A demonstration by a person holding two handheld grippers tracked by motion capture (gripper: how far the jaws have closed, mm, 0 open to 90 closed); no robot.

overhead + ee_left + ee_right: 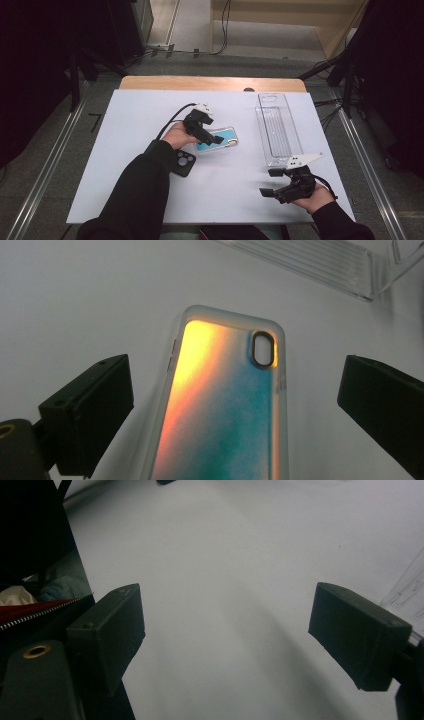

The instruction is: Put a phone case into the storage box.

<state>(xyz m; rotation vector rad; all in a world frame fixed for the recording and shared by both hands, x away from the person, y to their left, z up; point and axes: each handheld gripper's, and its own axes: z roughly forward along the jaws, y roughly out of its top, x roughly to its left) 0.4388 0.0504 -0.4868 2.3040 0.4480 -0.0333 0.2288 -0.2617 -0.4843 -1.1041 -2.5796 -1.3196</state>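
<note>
My left gripper (pixel 212 136) hangs over the clear-rimmed phone case with a teal and orange back (pixel 217 138), which lies flat on the white table (pixel 125 150), a little left of its middle. In the left gripper view my jaws stand wide apart with the phone case (pixel 225 410) between them; neither pad touches it, and bare table shows on both sides between each jaw and the case's frosted rim. The case's oval camera cutout (pixel 263 348) sits at the far end, toward the right edge as that view has it. The back glows orange along one long side and runs to teal on the other.

Just beside my left wrist, nearer to me, a black phone case with a round camera ring (pixel 183 162) lies flat on the table, partly under my dark sleeve (pixel 142 195).

Off to the right a long clear plastic tray (pixel 278 127) lies lengthwise, running away from me; a corner of it (pixel 320 262) shows at the top of the left gripper view, well apart from the teal case.

My right gripper (pixel 267 182) sits near the front right of the table, just short of the tray's near end. Its jaws are also spread wide, with nothing but white table (pixel 225 605) between them, and they point leftward across the table.
</note>
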